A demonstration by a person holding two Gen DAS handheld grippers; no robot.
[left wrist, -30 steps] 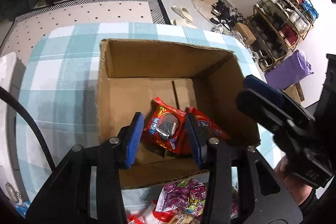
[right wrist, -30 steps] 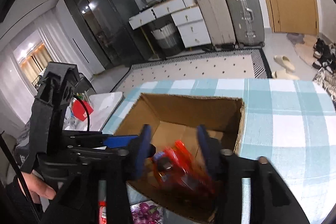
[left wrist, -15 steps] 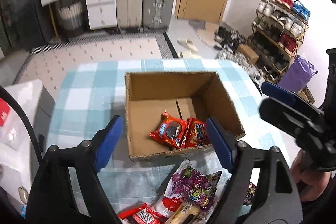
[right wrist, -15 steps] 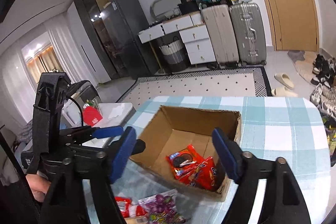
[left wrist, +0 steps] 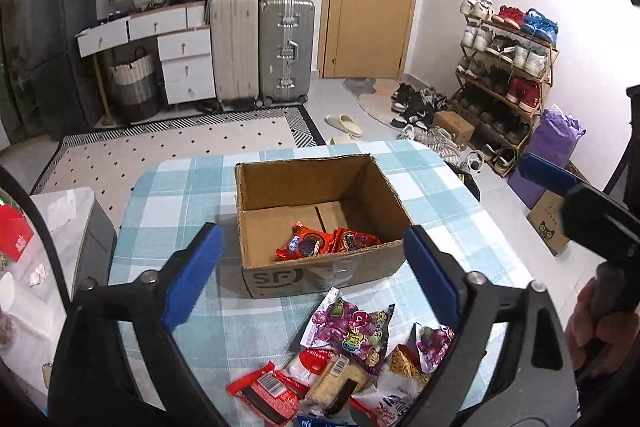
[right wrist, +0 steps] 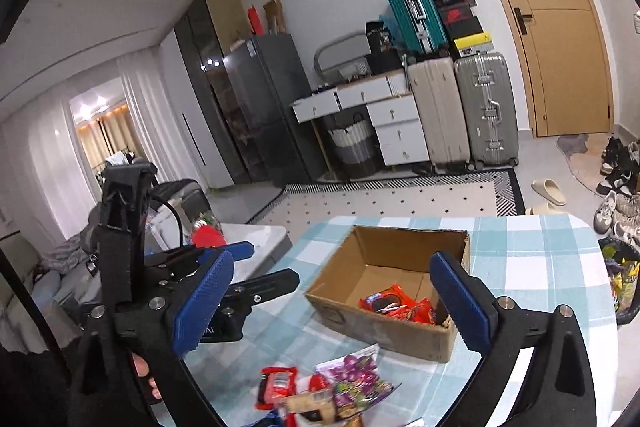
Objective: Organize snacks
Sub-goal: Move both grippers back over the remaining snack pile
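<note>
An open cardboard box [left wrist: 320, 269] stands on the checked tablecloth [left wrist: 168, 195]. Two red cookie packs [left wrist: 306, 245] lie on its floor, also visible in the right wrist view [right wrist: 384, 301]. A pile of loose snack packs [left wrist: 348, 339] lies in front of the box, nearer to me. My left gripper [left wrist: 310, 239] hovers above and behind the pile, its jaws opening wide with nothing between them. My right gripper [right wrist: 332, 261] is likewise back from the box [right wrist: 380, 331], jaws opening and empty. Each gripper shows at the edge of the other's view, held by a hand.
A white side table [left wrist: 68, 211] stands left of the table and a bin [right wrist: 624, 275] at its right edge. Beyond are a dotted rug [left wrist: 180, 147], suitcases [left wrist: 286, 51], a drawer unit, a wooden door and a shoe rack [left wrist: 504, 75].
Both grippers have drawn back and up from inside the box and opened wide. The red packs they were around now lie loose in the box.
</note>
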